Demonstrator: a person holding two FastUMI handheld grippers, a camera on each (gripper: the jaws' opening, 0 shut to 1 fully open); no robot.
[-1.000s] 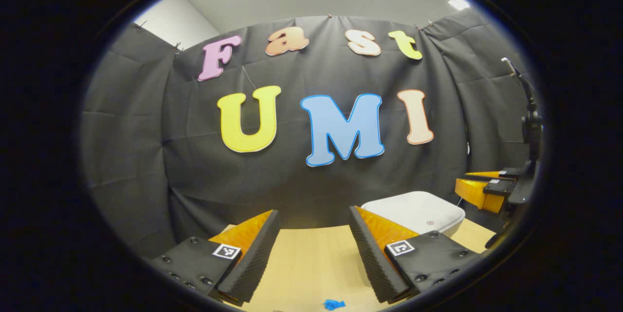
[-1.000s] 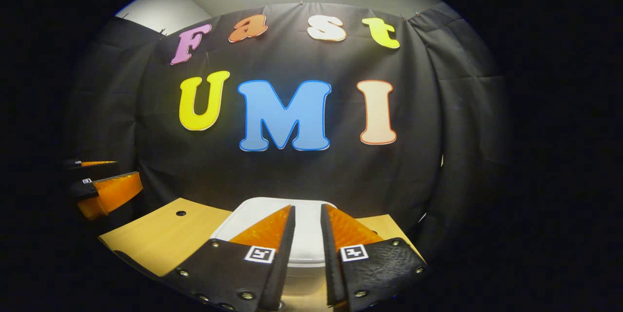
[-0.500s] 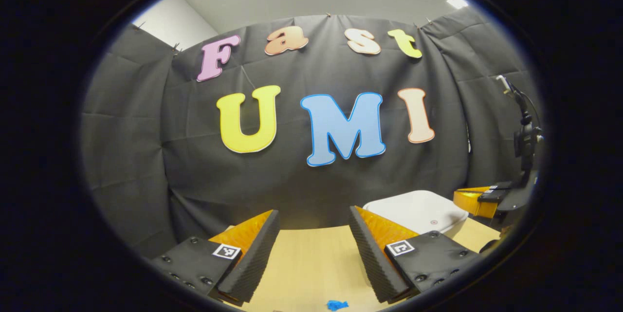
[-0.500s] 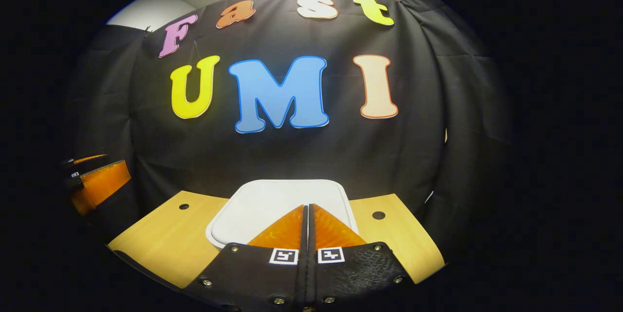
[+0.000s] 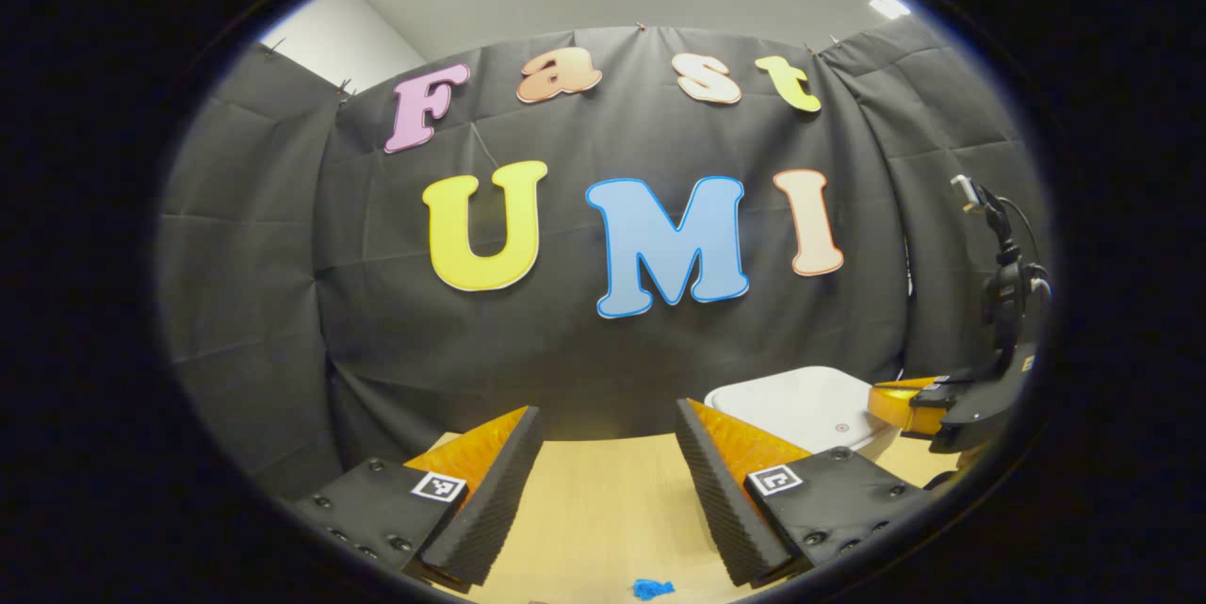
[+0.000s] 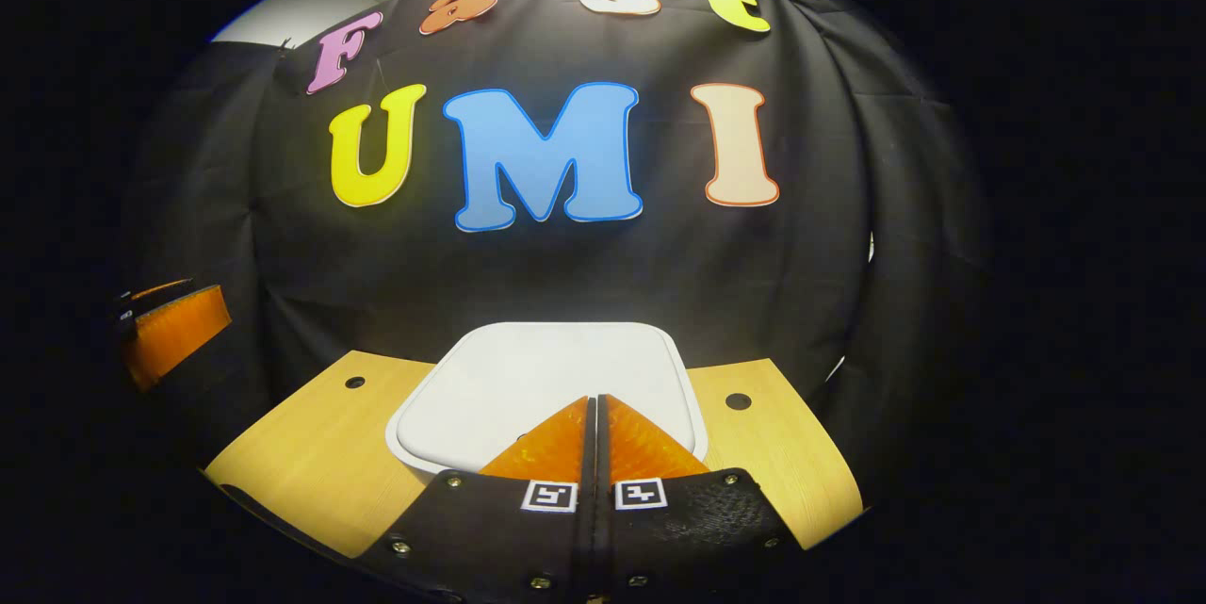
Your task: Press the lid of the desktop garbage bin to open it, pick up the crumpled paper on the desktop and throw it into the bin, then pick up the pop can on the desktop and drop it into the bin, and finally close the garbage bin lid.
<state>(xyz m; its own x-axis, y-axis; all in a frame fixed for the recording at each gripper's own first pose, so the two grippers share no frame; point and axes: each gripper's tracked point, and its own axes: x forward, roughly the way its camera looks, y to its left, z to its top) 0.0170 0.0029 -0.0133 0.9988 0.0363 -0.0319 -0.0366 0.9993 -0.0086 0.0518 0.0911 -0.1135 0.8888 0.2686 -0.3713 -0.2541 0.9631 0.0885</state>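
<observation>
Right gripper view, nearest first: the right hand-held gripper is sitting with its two wedge-shaped fingers pressed flat together, nothing between them; the tips are lying over the near edge of the bin lid, though whether they are touching it I cannot tell; the lid is lying flat and closed, a smooth white plastic rounded rectangle, its long axis running side to side across the view; the bin is standing toward the back of the pale wood-grain tabletop, between two small dark round holes in the wood; black cloth is hanging behind.

Left gripper view: the left hand-held gripper is hanging spread wide above the tabletop, ribbed foam pads facing inward, gripping nothing; a small blue crumpled scrap is lying at the near edge, below the fingers; farther off to the right, the white bin lid is showing a small round mark near its corner; the right hand-held gripper is reaching in over its far side.
</observation>
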